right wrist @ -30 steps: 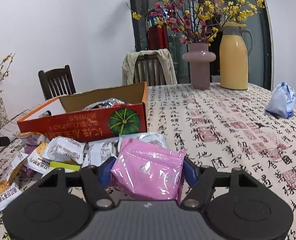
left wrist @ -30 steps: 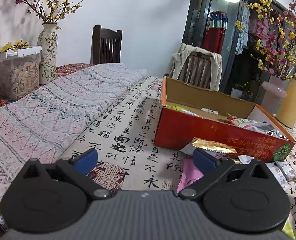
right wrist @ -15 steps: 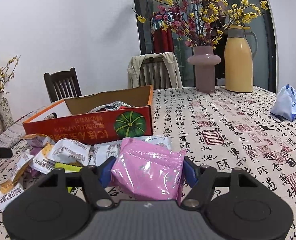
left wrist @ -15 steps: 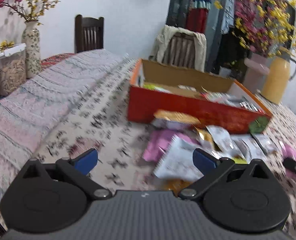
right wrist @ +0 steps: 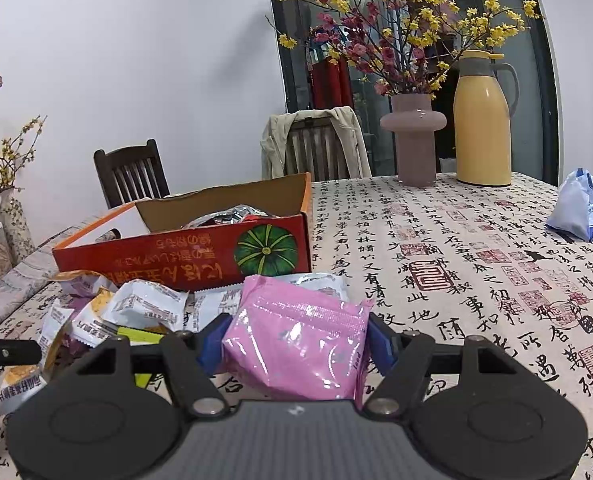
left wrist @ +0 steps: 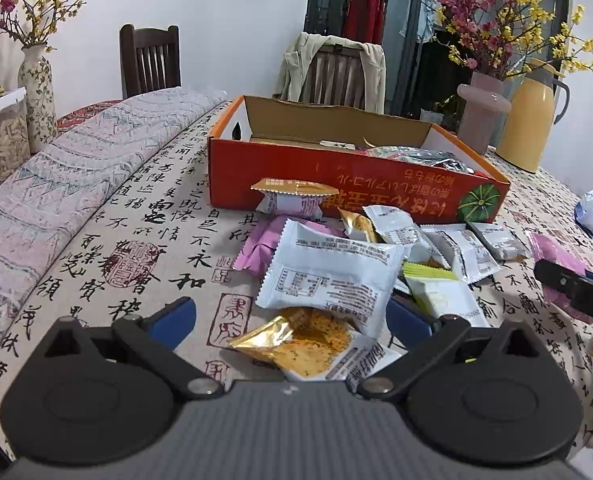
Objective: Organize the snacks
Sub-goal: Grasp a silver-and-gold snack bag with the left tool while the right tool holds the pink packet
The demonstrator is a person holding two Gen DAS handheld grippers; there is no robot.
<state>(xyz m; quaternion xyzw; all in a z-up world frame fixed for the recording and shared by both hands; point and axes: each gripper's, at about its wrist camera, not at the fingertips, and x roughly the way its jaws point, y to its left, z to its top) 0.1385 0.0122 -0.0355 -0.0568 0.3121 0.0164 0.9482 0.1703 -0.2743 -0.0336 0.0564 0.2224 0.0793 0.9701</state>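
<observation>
Some snacks already lie in the red box [left wrist: 336, 168] — most packets [left wrist: 328, 276] lie on the table beside its front wall. Right gripper [right wrist: 296, 340] clamps a pink packet [right wrist: 296, 344]; left gripper [left wrist: 290, 316] gapes, empty.

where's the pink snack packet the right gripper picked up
In the right wrist view the pink snack packet sits clamped between the right gripper's fingers, just in front of the red box, right of the loose snack pile.

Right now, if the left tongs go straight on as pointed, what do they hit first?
Probably the gold-edged snack packet lying between the open left tongs, then the white packet right behind it. Depth is hard to judge through the fisheye.
</observation>
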